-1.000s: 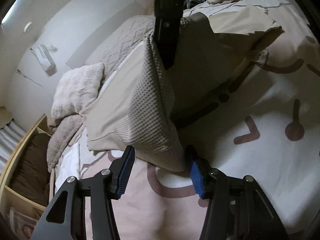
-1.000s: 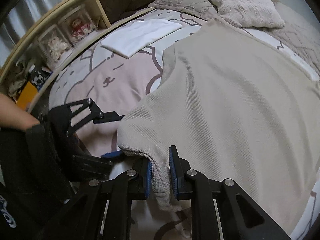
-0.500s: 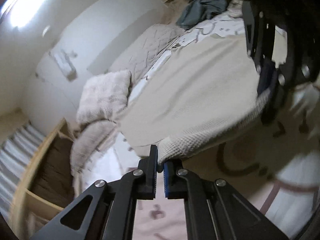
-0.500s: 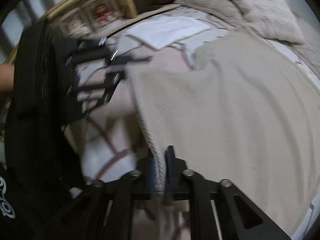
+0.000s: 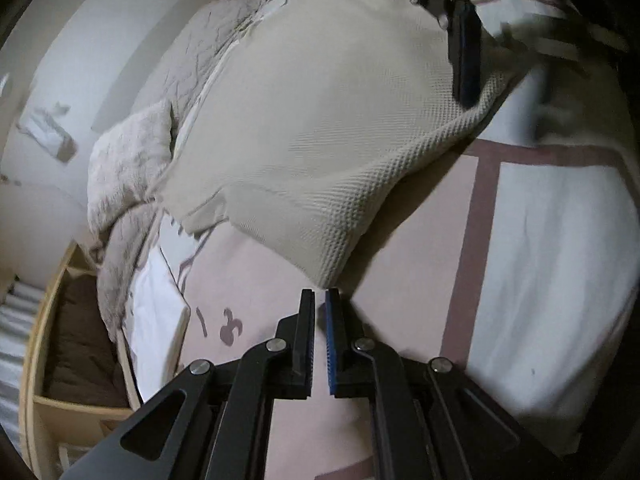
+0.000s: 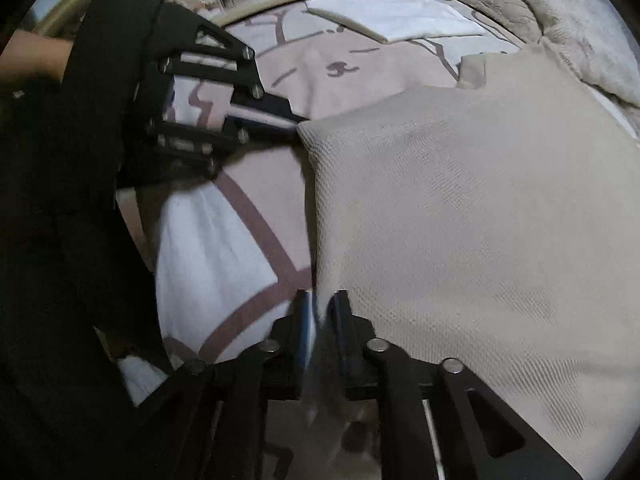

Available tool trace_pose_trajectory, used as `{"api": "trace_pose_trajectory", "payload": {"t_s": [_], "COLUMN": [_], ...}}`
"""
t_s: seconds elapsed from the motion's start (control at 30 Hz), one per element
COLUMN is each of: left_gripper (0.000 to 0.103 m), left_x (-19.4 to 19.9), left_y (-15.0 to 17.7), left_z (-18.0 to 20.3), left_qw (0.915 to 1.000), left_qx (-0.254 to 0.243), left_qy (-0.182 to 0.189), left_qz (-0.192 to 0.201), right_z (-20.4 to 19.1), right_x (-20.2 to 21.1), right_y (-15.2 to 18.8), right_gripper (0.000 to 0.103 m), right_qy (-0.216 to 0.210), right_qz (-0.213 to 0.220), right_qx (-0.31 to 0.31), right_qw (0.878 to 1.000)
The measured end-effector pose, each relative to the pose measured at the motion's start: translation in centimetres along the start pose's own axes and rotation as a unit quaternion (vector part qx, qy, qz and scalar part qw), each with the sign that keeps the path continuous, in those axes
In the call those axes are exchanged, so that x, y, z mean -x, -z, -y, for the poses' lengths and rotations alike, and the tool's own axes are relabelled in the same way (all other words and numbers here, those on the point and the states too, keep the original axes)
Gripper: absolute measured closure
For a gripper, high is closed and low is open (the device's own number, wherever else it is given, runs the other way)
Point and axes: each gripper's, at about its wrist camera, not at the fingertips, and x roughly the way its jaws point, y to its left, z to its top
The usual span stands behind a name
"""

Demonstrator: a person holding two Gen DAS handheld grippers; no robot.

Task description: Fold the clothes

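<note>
A beige waffle-knit garment [image 5: 320, 128] lies spread over the bed, held up along its near hem. My left gripper [image 5: 320, 300] is shut on one lower corner of it. My right gripper [image 6: 322, 308] is shut on the other corner of the same hem [image 6: 324, 240]. The garment fills the right wrist view [image 6: 460, 220]. The right gripper shows at the top right of the left wrist view [image 5: 464, 76], and the left gripper at the left of the right wrist view [image 6: 292, 132]. The hem is stretched between the two.
The bed has a pink and white patterned sheet [image 5: 540, 248]. A folded white garment [image 6: 396, 20] lies near the bed's edge. A fluffy pillow [image 5: 128, 160] and a quilted blanket [image 5: 200, 52] lie beyond. A wooden shelf [image 5: 44, 320] stands beside the bed.
My left gripper was open under the hanging garment and has shut on its corner. Both grippers have moved apart, stretching the hem and spreading the garment flatter over the bed.
</note>
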Motion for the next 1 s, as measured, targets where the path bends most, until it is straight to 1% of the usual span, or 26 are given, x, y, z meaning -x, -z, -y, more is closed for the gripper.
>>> {"api": "trace_pose_trajectory", "payload": {"t_s": [0.03, 0.07, 0.13, 0.23, 0.27, 0.3, 0.33, 0.37, 0.4, 0.47, 0.53, 0.57, 0.6, 0.63, 0.7, 0.73, 0.8, 0.93, 1.0], "left_gripper": [0.097, 0.097, 0.097, 0.096, 0.091, 0.086, 0.072, 0.066, 0.066, 0.066, 0.066, 0.066, 0.066, 0.066, 0.066, 0.066, 0.066, 0.066, 0.066], "left_x": [0.2, 0.5, 1.5, 3.3, 3.6, 3.8, 3.8, 3.6, 3.5, 2.9, 1.9, 1.4, 0.7, -0.2, -1.4, -1.4, -1.4, -1.5, -1.2], "left_y": [-0.1, -0.3, -0.9, -2.8, -3.8, -4.8, -6.0, -7.2, -8.4, -11.0, -13.5, -14.6, -15.4, -16.2, -16.7, -16.7, -16.4, -16.5, -16.2], "left_z": [-0.7, -1.5, -2.9, -4.2, -4.4, -4.7, -4.8, -4.8, -4.7, -3.7, -2.1, -1.1, -0.1, 1.1, 2.8, 4.0, 5.0, 4.6, 5.0], "left_qw": [0.9998, 0.9991, 0.9966, 0.9886, 0.9859, 0.9829, 0.9799, 0.978, 0.9762, 0.9739, 0.9734, 0.973, 0.9727, 0.9734, 0.9769, 0.9789, 0.9814, 0.979, 0.9805], "left_qx": [0.018, 0.038, 0.08, 0.143, 0.157, 0.17, 0.18, 0.185, 0.19, 0.19, 0.184, 0.181, 0.175, 0.162, 0.13, 0.112, 0.098, 0.091, 0.073], "left_qy": [0.008, 0.015, 0.02, 0.04, 0.047, 0.054, 0.063, 0.068, 0.074, 0.091, 0.106, 0.118, 0.132, 0.148, 0.162, 0.164, 0.156, 0.176, 0.176], "left_qz": [-0.005, -0.006, -0.001, 0.027, 0.036, 0.046, 0.058, 0.067, 0.075, 0.085, 0.085, 0.082, 0.075, 0.065, 0.052, 0.047, 0.054, 0.046, 0.048], "right_z": [-0.3, -0.6, -1.1, 0.4, 1.5, 3.0, 4.7, 6.5, 8.7, 12.4, 15.2, 16.7, 18.0, 19.0, 20.2, 20.5, 20.3, 19.5, 20.0], "right_x": [0.2, 0.5, 1.8, 5.0, 6.2, 7.4, 8.6, 9.5, 10.3, 11.4, 11.5, 11.2, 10.7, 10.3, 8.6, 8.0, 8.6, 9.5, 9.9], "right_y": [0.2, 0.5, 1.1, 1.8, 2.0, 2.4, 2.7, 3.3, 4.0, 5.7, 7.3, 8.2, 9.4, 10.3, 13.2, 14.6, 16.2, 18.4, 19.1], "right_gripper": [0.038, 0.016, 0.016, 0.016, 0.016, 0.021, 0.027, 0.041, 0.052, 0.064, 0.066, 0.066, 0.067, 0.067, 0.067, 0.067, 0.067, 0.067, 0.067], "right_qy": [0.0, -0.007, -0.019, -0.033, -0.035, -0.029, -0.014, 0.005, 0.027, 0.071, 0.111, 0.127, 0.135, 0.136, 0.128, 0.122, 0.118, 0.116, 0.105], "right_qz": [-0.004, -0.005, -0.005, 0.005, 0.013, 0.021, 0.027, 0.026, 0.022, 0.011, -0.009, -0.026, -0.048, -0.069, -0.128, -0.144, -0.134, -0.138, -0.131], "right_qx": [0.003, 0.007, 0.017, -0.004, -0.02, -0.038, -0.057, -0.076, -0.098, -0.128, -0.14, -0.146, -0.155, -0.165, -0.181, -0.184, -0.189, -0.187, -0.198], "right_qw": [1.0, 1.0, 1.0, 0.999, 0.999, 0.999, 0.998, 0.997, 0.995, 0.989, 0.984, 0.981, 0.977, 0.974, 0.967, 0.965, 0.966, 0.966, 0.966]}}
